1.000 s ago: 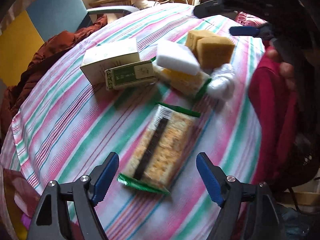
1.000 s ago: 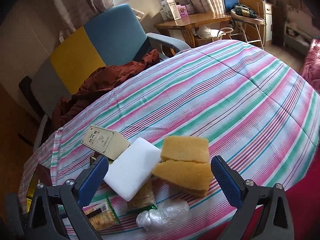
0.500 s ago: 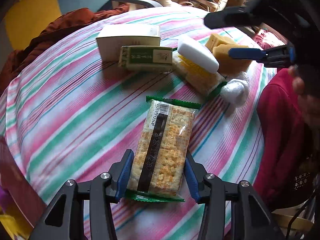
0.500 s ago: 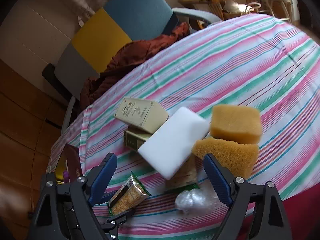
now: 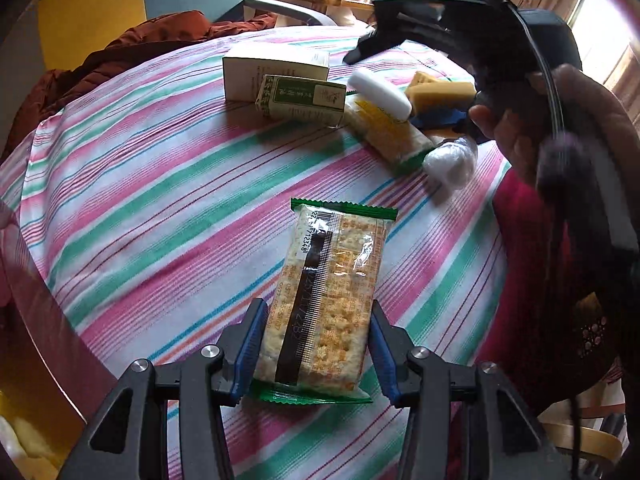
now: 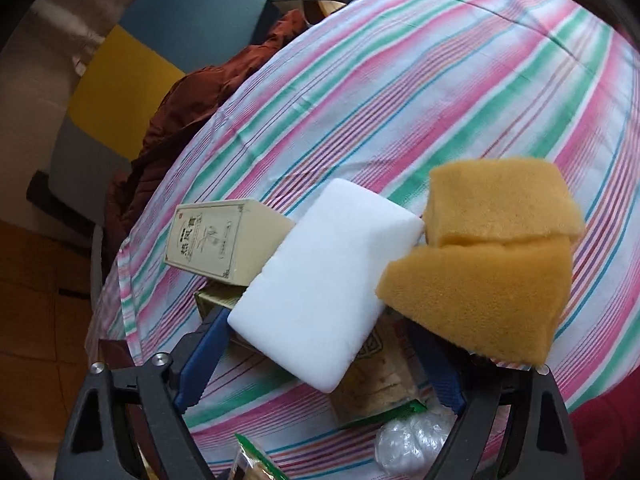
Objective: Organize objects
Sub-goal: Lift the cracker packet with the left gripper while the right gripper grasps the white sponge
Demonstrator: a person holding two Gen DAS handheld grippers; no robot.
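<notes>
Left claw point(image 5: 316, 354) clamped across cracker packet point(image 5: 330, 300), long axis pointing away; right claw point(image 6: 320, 364) opening astride white sponge point(image 6: 324, 292).

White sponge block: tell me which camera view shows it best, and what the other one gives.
The right wrist view. There the white sponge block fills the centre, broad face toward the camera, between the right gripper's open fingers. In the left wrist view it is small and far off, seen edge-on beside the yellow sponges.
</notes>
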